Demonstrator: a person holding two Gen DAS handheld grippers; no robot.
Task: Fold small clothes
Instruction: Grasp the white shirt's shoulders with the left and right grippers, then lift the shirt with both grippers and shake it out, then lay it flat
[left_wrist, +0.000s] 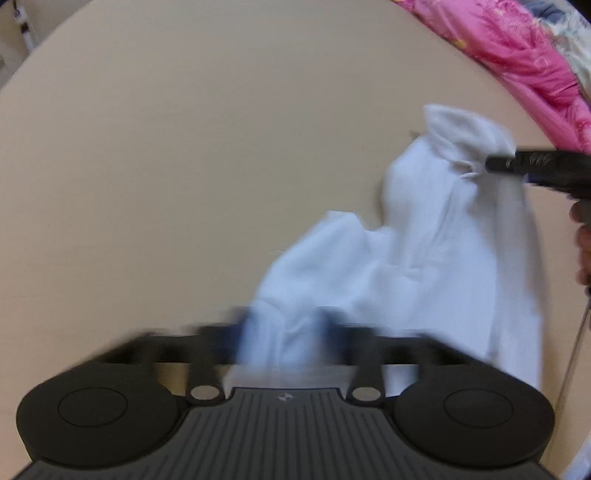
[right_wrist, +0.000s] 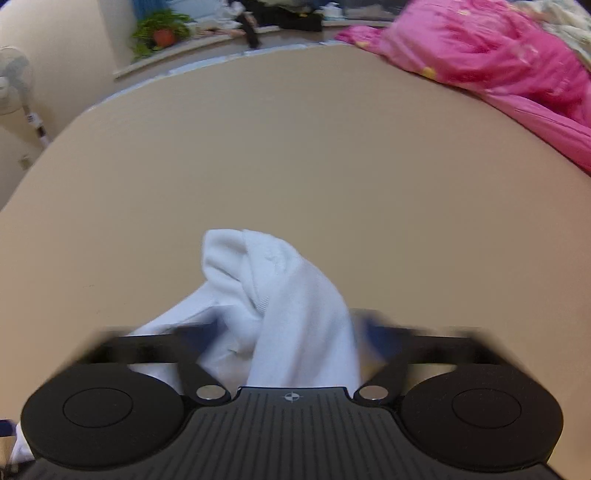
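Observation:
A small white garment (left_wrist: 417, 254) hangs between both grippers above the beige table (left_wrist: 184, 166). My left gripper (left_wrist: 284, 332) is shut on one bunched part of it at the bottom of the left wrist view; its fingers are blurred. My right gripper (left_wrist: 491, 164) comes in from the right edge there and pinches another part of the cloth higher up. In the right wrist view the white garment (right_wrist: 280, 302) is bunched between the blurred jaws of my right gripper (right_wrist: 284, 332), with a fold sticking up past them.
A pink quilt (right_wrist: 498, 62) lies along the far right of the beige table (right_wrist: 295, 147), also seen in the left wrist view (left_wrist: 532, 62). A potted plant (right_wrist: 162, 33), a fan (right_wrist: 14, 81) and clutter stand beyond the table's far edge.

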